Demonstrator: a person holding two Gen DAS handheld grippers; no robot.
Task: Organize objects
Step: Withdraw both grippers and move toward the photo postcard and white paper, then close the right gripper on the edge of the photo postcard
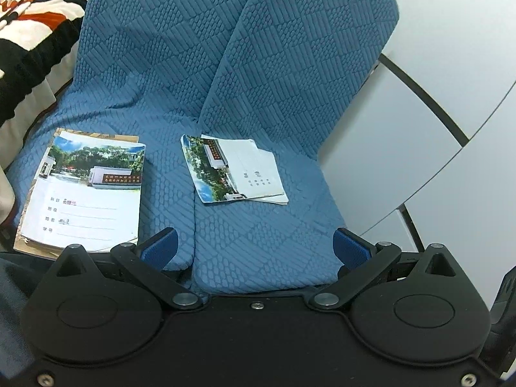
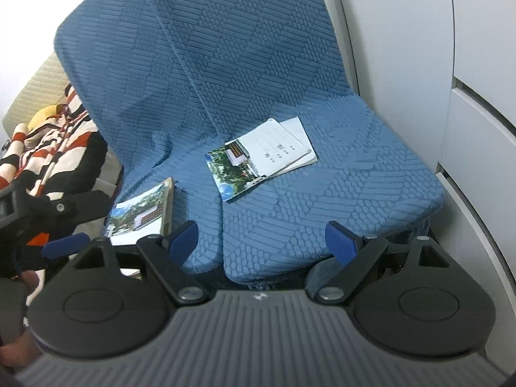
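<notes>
On the blue quilted sofa cover (image 1: 258,80) lie two lots of school exercise books, all with the same cover — a photo of trees and a white gate wall with a red sign of gold characters, too small to read, and below it a white field with four printed lines of Chinese labels. On the stack of notebooks (image 1: 84,193) two of those lines carry handwriting, one in red and one in dark ink; neither can be made out.

That stack sits on the left seat cushion, just beyond the left finger of the left gripper (image 1: 256,248). The loose notebooks (image 1: 235,169) — two or three, fanned and turned sideways — lie on the right cushion by the backrest, ahead of both grippers and well apart from their fingertips.

Both tools tilt down toward the seat. The left gripper's blue pads stand wide apart with nothing but cushion between them. The right gripper (image 2: 261,242) is likewise spread wide and holds nothing; the loose notebooks (image 2: 261,158) lie ahead between its fingers' lines. At the right view's left edge, the left gripper's blue pad (image 2: 66,245) hangs near the stack (image 2: 142,213).
</notes>
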